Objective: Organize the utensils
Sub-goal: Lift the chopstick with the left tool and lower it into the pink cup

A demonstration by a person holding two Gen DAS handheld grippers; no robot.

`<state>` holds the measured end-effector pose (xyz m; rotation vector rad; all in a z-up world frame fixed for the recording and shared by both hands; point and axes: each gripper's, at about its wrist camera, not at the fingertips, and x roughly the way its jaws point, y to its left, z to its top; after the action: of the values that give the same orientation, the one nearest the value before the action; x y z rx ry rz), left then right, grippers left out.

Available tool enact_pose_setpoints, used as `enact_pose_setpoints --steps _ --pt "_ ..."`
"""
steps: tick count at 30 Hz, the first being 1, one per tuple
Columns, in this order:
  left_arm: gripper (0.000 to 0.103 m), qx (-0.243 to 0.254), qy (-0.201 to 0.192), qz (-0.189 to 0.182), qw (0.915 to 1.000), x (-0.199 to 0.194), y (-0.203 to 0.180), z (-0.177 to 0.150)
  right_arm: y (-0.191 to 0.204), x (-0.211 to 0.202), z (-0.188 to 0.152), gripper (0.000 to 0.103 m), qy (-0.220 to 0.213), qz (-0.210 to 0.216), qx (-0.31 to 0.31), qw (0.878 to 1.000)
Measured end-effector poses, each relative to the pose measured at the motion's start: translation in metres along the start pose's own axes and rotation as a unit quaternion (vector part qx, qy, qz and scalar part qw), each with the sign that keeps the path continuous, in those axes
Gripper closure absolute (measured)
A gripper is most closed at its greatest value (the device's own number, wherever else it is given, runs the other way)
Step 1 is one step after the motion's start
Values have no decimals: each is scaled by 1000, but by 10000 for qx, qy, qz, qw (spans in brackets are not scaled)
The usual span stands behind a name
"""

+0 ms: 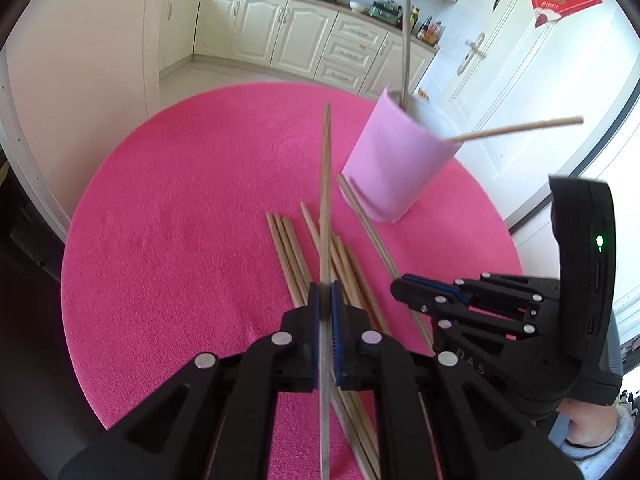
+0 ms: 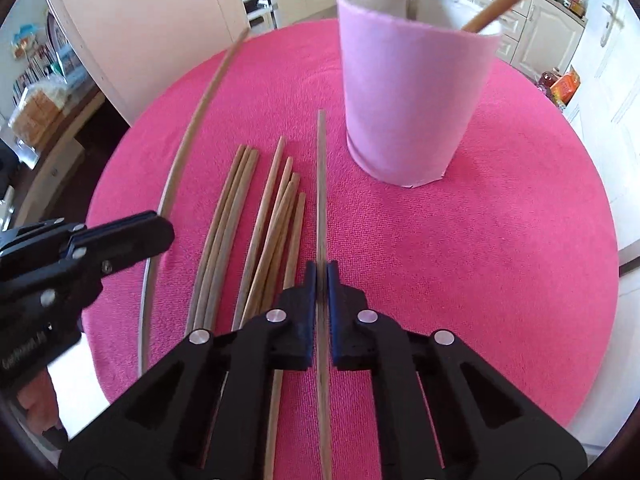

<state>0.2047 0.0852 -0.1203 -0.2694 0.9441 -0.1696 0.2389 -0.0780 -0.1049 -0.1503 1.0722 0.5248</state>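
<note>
My left gripper [image 1: 325, 292] is shut on a wooden chopstick [image 1: 326, 184] that points forward above the pink table mat [image 1: 180, 208]. My right gripper [image 2: 321, 270] is shut on another chopstick [image 2: 321, 168]. Several loose chopsticks [image 2: 264, 216] lie on the mat beside and under both grippers. A pink cup [image 2: 412, 92] stands beyond them, to the right, with two chopsticks [image 1: 520, 128] leaning in it. The right gripper shows in the left wrist view [image 1: 404, 286], and the left gripper in the right wrist view [image 2: 164, 232] with its held chopstick [image 2: 200, 112].
The round table's mat [image 2: 500, 260] spreads to the right of the cup. White kitchen cabinets [image 1: 280, 32] and a white door [image 1: 500, 60] stand behind the table. A shelf with clutter [image 2: 36, 92] is at the left.
</note>
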Motion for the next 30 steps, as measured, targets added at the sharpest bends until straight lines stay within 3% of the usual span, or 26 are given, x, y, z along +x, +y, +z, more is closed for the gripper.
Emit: enact_pose_setpoints --steps 5,9,16,23,26,30 --pt "97 83 -562 -142 9983 -25 -13 7 -9 -42 -9 97 -769 445 102 9960" --pt "97 242 -976 -229 9947 -46 -29 14 -14 -82 -12 97 -1594 792 131 9840" --pt "97 523 -1747 -330 9827 -81 -61 31 -34 -139 0 97 -3064 1170 242 9444" --pt "97 845 -2387 -250 9671 -97 -93 57 -61 -175 12 97 -4346 1360 483 8890" --pt "97 922 -2643 -234 9597 -98 -99 65 -80 -178 21 97 -4645 1458 647 8711" --pt "97 977 -2881 -249 9523 -92 -106 88 -100 -176 39 97 -4838 1628 748 8567"
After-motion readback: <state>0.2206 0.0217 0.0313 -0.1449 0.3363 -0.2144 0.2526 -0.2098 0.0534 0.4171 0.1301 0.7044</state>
